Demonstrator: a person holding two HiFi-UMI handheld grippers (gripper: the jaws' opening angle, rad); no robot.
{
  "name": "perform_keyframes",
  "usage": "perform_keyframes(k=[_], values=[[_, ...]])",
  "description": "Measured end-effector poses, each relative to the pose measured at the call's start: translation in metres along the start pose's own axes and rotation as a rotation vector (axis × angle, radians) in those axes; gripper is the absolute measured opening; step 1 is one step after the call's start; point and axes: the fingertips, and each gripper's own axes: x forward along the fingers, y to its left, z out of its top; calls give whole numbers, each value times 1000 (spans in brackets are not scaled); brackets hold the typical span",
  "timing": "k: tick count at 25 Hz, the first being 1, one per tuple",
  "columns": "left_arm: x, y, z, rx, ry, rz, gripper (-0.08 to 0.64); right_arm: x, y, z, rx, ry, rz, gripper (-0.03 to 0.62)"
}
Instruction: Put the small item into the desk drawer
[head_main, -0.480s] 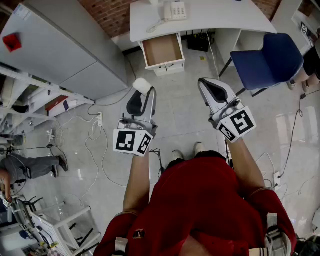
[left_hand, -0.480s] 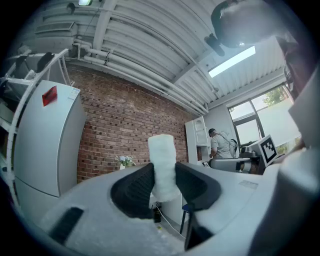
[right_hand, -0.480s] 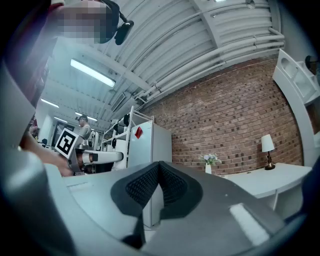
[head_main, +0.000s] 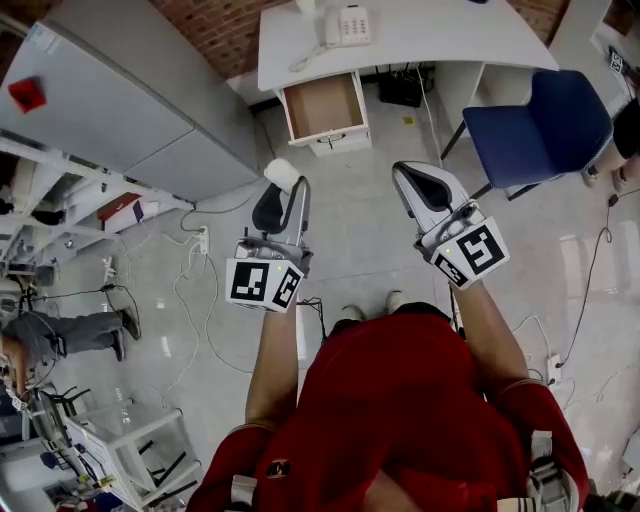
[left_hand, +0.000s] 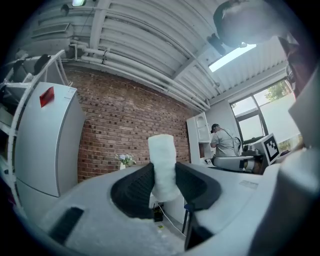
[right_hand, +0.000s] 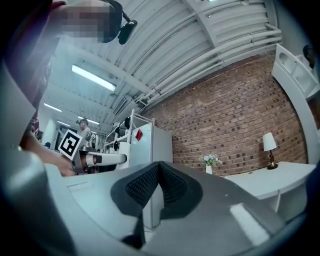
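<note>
My left gripper (head_main: 280, 190) is shut on a small white cylinder-shaped item (head_main: 282, 172), which stands up between the black pads in the left gripper view (left_hand: 163, 165). The right gripper (head_main: 415, 180) is shut with nothing in it; its pads (right_hand: 150, 186) meet in the right gripper view. Both are held above the floor, in front of me. The open desk drawer (head_main: 324, 106) juts from under the white desk (head_main: 420, 40) at the far side; its brown inside looks bare.
A white telephone (head_main: 346, 23) sits on the desk. A blue chair (head_main: 540, 125) stands to the right, a grey cabinet (head_main: 120, 90) to the left. Cables (head_main: 195, 290) trail over the floor at left. Another person (head_main: 60, 335) is at far left.
Both grippers have edged slightly toward the desk; the view has shifted a little. The left gripper still holds the white item.
</note>
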Motion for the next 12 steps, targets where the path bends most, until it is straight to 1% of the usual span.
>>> perform_keyframes(k=[4,8,12], values=[[17,-10,-8,8,17,20,137,-12,-22,-2,11,-12,12,11],[33,-15,-17,9,44,34,137,-17,-47,-6,30,-14,3,11],[52,-2,-25,1,65,51,137,-5,-64,-11,30,-8,10,11]])
